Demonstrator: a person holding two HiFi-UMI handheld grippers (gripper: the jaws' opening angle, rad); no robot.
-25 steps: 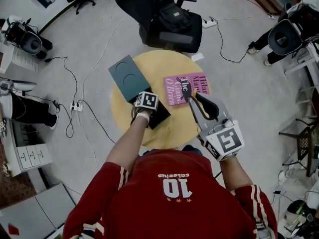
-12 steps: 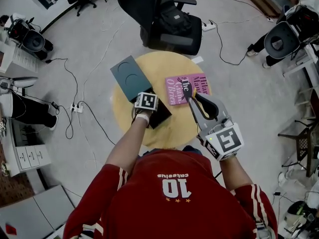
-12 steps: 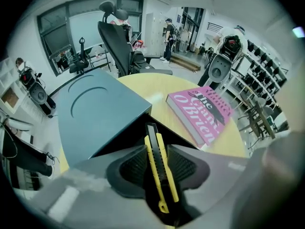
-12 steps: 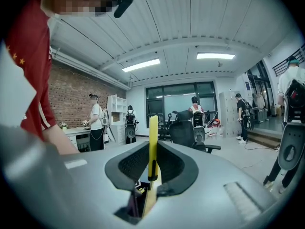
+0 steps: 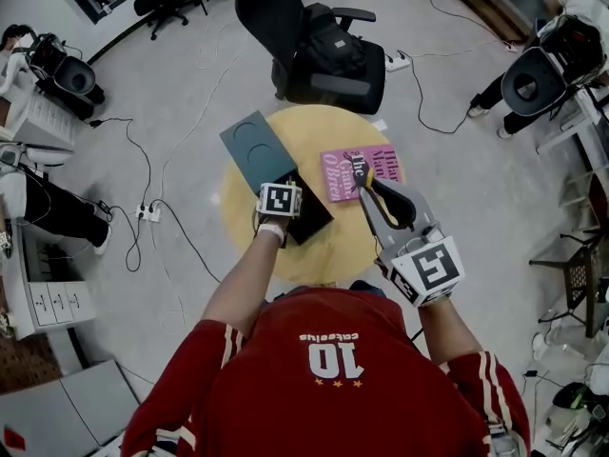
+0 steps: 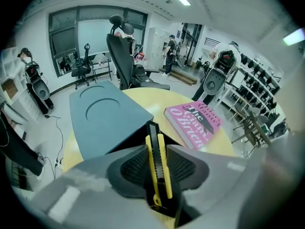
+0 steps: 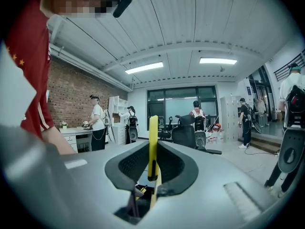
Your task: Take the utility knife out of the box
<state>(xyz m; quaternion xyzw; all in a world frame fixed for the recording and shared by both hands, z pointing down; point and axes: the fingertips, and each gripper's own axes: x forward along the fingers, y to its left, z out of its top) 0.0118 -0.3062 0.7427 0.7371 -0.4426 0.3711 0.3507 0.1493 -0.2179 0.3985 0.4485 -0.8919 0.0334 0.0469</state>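
Both jaws of the left gripper have just been closing and now press on the utility knife, which stands between them just over the black box on the round table. I judge the knife light, stiff and rather smooth, so a hold across its flat yellow sides seems safest. The right gripper pinches a thin yellow piece that I cannot name.

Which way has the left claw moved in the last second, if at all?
Yes. The left claw, jaws just closing on the utility knife, has edged back from the black box toward the person.
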